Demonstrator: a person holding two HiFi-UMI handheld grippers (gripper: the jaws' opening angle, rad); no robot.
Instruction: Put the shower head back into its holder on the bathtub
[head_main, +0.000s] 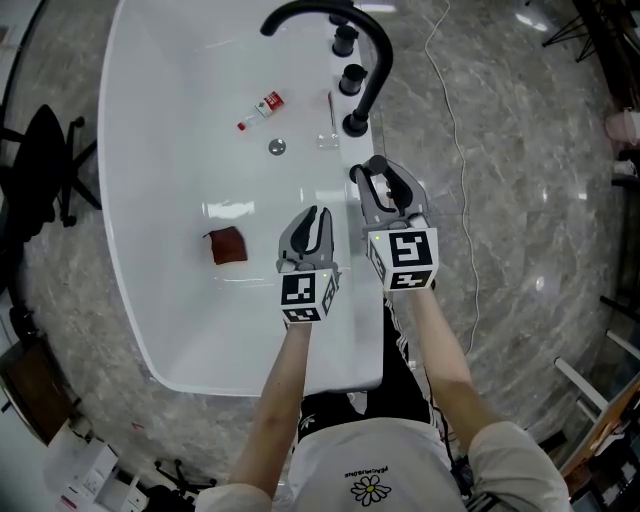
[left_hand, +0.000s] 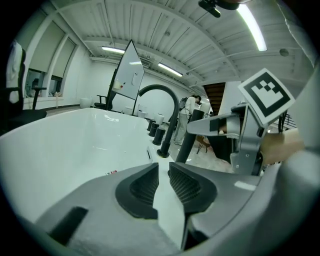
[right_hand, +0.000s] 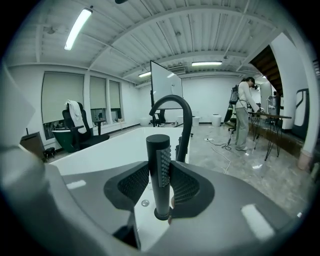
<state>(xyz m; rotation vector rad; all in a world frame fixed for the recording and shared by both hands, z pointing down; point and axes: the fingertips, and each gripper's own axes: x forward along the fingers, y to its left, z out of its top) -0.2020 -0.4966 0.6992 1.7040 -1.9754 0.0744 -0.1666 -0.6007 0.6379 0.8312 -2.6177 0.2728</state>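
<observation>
Now, right gripper (right_hand: 160, 169): I see its jaws closed on the shower head (right_hand: 158, 147), with pads on both sides.
Shower head: upright, its lower end stands in the holder (right_hand: 161, 216) on the bathtub (head_main: 160, 200) rim, near the black faucet (right_hand: 171, 98).
Left gripper (left_hand: 163, 167): jaws a little apart, nothing between them; I hold it over the white tub.

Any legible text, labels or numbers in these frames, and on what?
No text reads clearly.
Shirt: small lettering above a flower print, too small to read.
Small bottle in the bathtub: red label, blurred.
Marker cubes: black-and-white patterns only, no letters.
</observation>
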